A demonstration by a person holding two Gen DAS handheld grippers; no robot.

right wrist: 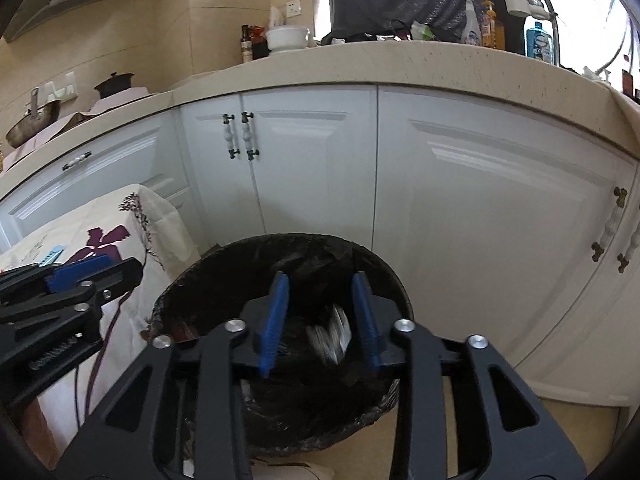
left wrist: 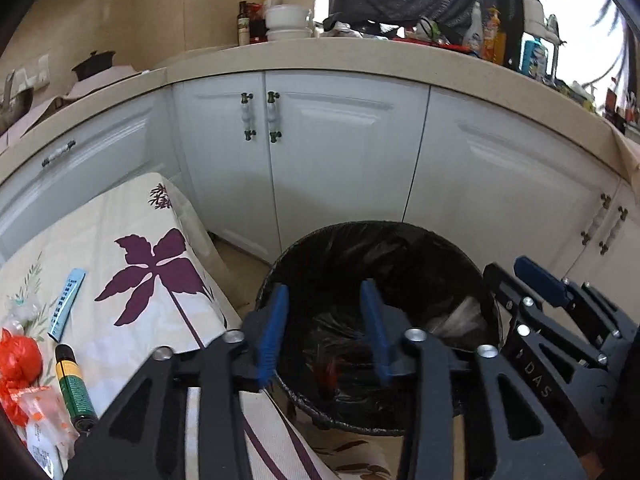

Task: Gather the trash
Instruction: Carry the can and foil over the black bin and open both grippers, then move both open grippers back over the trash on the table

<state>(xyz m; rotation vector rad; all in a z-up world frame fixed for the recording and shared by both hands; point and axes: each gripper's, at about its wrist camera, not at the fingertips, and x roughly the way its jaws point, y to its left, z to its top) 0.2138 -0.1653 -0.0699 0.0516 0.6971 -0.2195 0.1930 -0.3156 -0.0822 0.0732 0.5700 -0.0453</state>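
A round bin with a black liner [left wrist: 400, 240] stands on the floor before the cabinets; it also shows in the right wrist view [right wrist: 192, 276]. My left gripper [left wrist: 326, 324] hangs open and empty over it. My right gripper [right wrist: 320, 320] is open over the bin too, and a blurred pale wrapper [right wrist: 332, 336] is below its jaws, inside the bin. On the table's floral cloth [left wrist: 132, 216] lie a blue wrapper [left wrist: 66, 304], a small green and yellow bottle [left wrist: 74, 388], red and orange plastic [left wrist: 18, 360] and a clear wrapper [left wrist: 44, 428].
White cabinet doors [left wrist: 344, 152] and a beige counter [left wrist: 360, 54] with bottles and bowls stand behind the bin. The right gripper's body [left wrist: 560, 320] is to the right of the bin. The table edge touches the bin's left side.
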